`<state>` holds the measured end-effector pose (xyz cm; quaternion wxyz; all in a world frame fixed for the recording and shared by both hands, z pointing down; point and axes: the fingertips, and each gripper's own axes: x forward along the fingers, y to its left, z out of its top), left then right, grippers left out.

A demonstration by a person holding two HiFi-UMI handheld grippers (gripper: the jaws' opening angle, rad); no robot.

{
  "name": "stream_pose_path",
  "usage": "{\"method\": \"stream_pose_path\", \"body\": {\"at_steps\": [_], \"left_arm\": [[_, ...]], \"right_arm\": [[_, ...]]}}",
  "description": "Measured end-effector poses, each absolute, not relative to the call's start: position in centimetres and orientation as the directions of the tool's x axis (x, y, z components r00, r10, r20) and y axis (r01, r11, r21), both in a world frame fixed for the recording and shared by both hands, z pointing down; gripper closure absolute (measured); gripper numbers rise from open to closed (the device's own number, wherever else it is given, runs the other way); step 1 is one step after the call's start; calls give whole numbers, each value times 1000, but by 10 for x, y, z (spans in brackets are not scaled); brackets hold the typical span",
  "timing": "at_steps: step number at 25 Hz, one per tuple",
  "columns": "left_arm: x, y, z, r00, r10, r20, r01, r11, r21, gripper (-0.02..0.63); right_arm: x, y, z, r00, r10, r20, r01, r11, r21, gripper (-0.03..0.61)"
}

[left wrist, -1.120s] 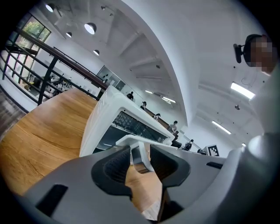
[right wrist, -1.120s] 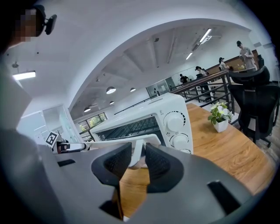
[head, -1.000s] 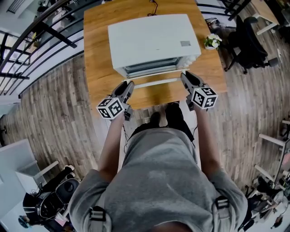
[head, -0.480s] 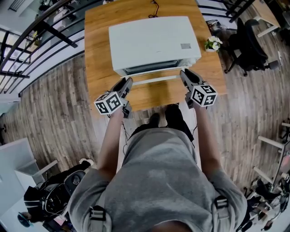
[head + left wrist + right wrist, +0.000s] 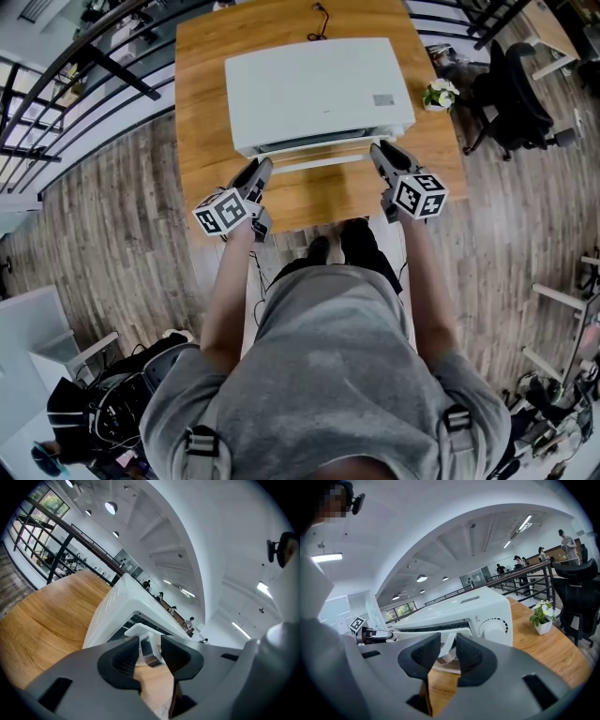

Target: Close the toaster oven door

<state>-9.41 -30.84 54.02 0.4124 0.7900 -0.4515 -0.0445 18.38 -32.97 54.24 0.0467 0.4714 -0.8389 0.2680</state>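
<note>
Toaster oven (image 5: 319, 89) sat at the middle of the wooden desk (image 5: 202, 94), at 12 o'clock from the person. Its long axis ran 9 to 3 o'clock and its front faced 6 o'clock. Door (image 5: 309, 146) was on that front, slightly ajar, with the top edge leaning out toward 6. Door handle (image 5: 319, 162), a white bar, lay parallel to the oven's long axis.

Left gripper (image 5: 261, 172) was at the handle's 9 o'clock end, its fingers (image 5: 124, 656) clenched on the handle's end piece. Right gripper (image 5: 378, 153) was at the 3 o'clock end, its fingers (image 5: 471, 656) likewise clamped on the handle's post.

Small potted plant (image 5: 438, 92) stood at 3 o'clock of the oven, apart from it.
</note>
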Motion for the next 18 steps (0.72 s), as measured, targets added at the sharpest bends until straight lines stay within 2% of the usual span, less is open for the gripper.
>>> {"method": "stream_pose_path", "body": {"at_steps": [18], "left_arm": [[-99,-323,536,568,-798,202,-595,-228,771,462]], "right_arm": [[181,-345,537,-572,-753,324,-802,432,-412,463]]}}
